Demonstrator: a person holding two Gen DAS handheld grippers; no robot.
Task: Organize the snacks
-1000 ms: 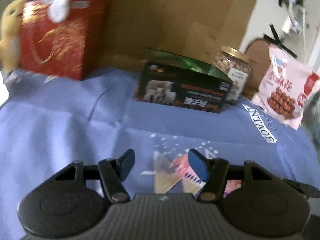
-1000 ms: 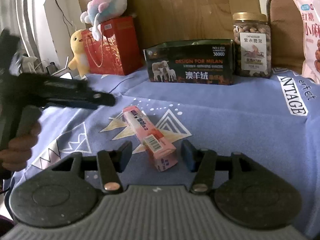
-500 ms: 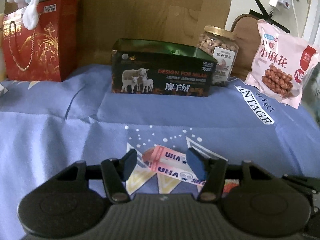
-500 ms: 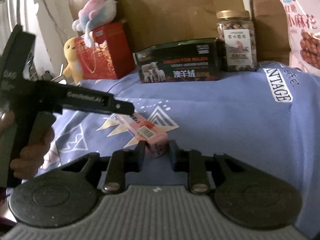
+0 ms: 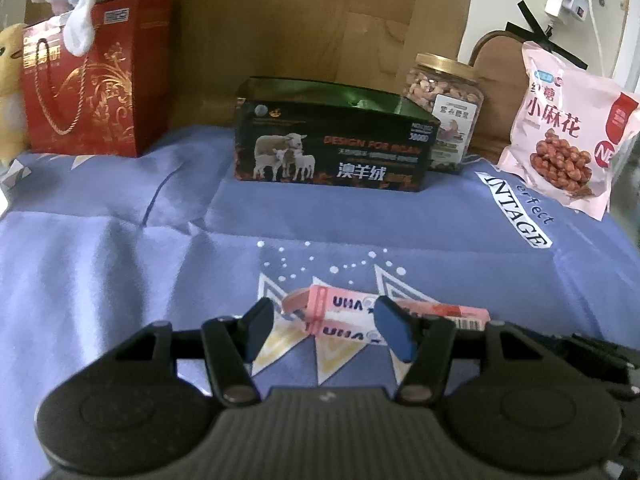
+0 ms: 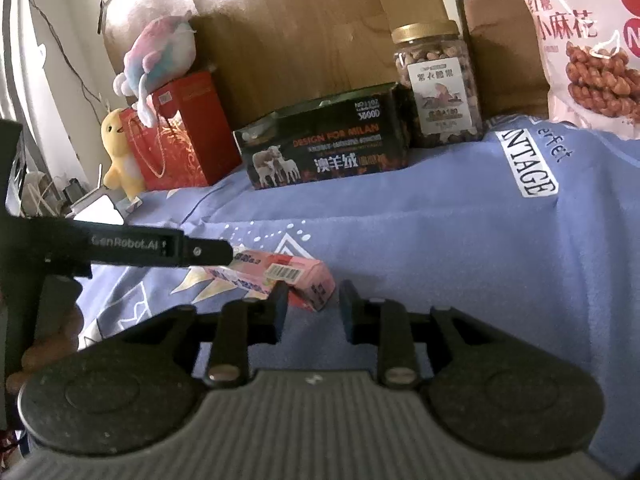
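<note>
We see a blue sheet (image 5: 120, 264) spread wide under everything, printed with white triangles, dots and the word "VINTAGE". Behind it stands a brown cardboard wall (image 5: 320, 20).

We take the dark sheep box (image 5: 332, 148) as our landmark; it sits at the far edge of the sheet, its top open. To its left stands a red gift bag (image 5: 92, 88) with gold cord handles, and a pastel plush (image 6: 160, 56) lies on top of that bag. A yellow duck toy (image 6: 118, 148) stands just left of the bag. Right of the box, touching or nearly touching its corner, is a nut jar (image 5: 444, 108) with a gold lid. Farther right a pink snack bag (image 5: 572, 136) leans upright.

In front of the box, well apart from it toward us, the pink candy box (image 5: 360, 312) lies flat on the sheet, its barcode end to the right in the left wrist view.

Our left gripper (image 5: 324, 328) hangs over the candy box's left half with its blue fingers (image 5: 394, 332) spread, one on each side; neither pad presses on it. From the right wrist view it reaches in from the left, a hand (image 6: 48, 344) on its grip.

Our right gripper (image 6: 314, 308) is at the candy box's barcode end. Its jaws are opening, the end of the box lies between them, and the left finger (image 6: 280, 304) is against or just beside the carton; the other stands clear.
</note>
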